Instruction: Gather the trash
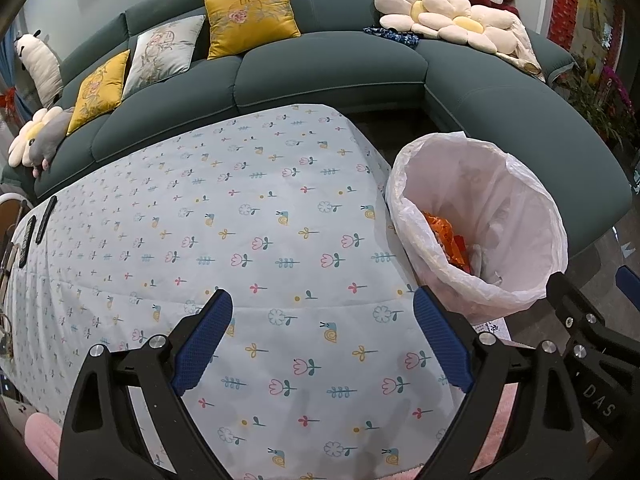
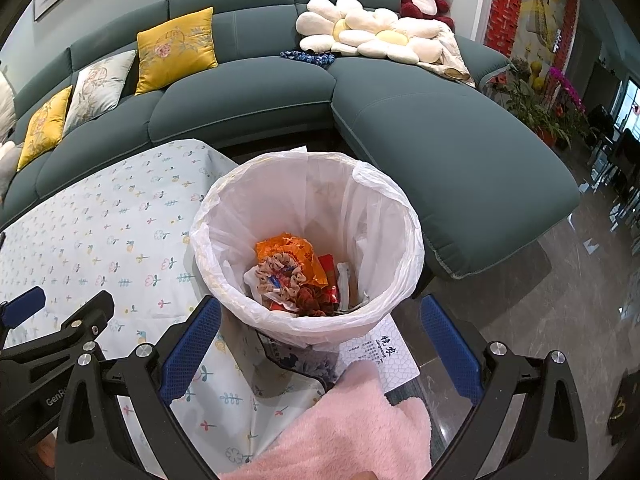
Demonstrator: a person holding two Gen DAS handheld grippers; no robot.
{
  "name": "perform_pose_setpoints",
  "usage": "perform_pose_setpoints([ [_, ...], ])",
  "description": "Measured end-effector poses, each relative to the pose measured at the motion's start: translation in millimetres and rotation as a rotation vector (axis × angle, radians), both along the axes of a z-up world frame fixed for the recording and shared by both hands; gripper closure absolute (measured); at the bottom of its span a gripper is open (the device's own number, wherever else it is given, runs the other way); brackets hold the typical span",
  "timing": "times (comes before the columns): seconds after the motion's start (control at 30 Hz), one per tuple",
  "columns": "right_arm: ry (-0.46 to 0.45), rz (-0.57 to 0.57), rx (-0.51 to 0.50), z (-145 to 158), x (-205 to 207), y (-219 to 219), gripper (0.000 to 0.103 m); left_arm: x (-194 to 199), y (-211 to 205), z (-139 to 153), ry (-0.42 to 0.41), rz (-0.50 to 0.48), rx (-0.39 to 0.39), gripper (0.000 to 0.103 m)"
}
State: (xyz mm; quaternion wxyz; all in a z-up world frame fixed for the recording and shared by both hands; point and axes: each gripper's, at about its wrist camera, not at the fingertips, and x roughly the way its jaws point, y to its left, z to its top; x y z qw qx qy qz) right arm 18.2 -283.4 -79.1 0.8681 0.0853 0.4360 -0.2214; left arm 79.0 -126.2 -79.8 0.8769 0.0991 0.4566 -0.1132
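A bin lined with a white plastic bag (image 2: 304, 320) stands on the floor beside the table's right end, also seen as the bin (image 1: 520, 216) in the left wrist view. Inside lies the trash (image 2: 296, 272): orange wrappers, red packets, a frilly brown piece; the orange wrappers (image 1: 446, 236) show in the left view too. My right gripper (image 2: 320, 344) hangs open just above the bin's near rim, nothing between its blue pads. My left gripper (image 1: 322, 340) is open over the flowered tablecloth (image 1: 224, 216), holding nothing.
A teal corner sofa (image 1: 328, 68) with cushions and plush toys wraps behind the table. Dark remotes (image 1: 44, 220) lie at the table's far left edge. A pink fuzzy cloth (image 2: 344, 432) and a white printed card (image 2: 384, 356) lie below the right gripper. Potted flowers (image 2: 560, 92) stand far right.
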Motion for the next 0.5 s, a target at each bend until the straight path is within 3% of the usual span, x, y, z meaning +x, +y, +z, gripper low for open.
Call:
perform_pose_setpoints([
  [0.5, 0.003, -0.009, 0.009, -2.1, -1.9, -3.4, 0.007, -2.8, -3.9, -1.3, -0.01, -0.036, -0.006, 0.015],
])
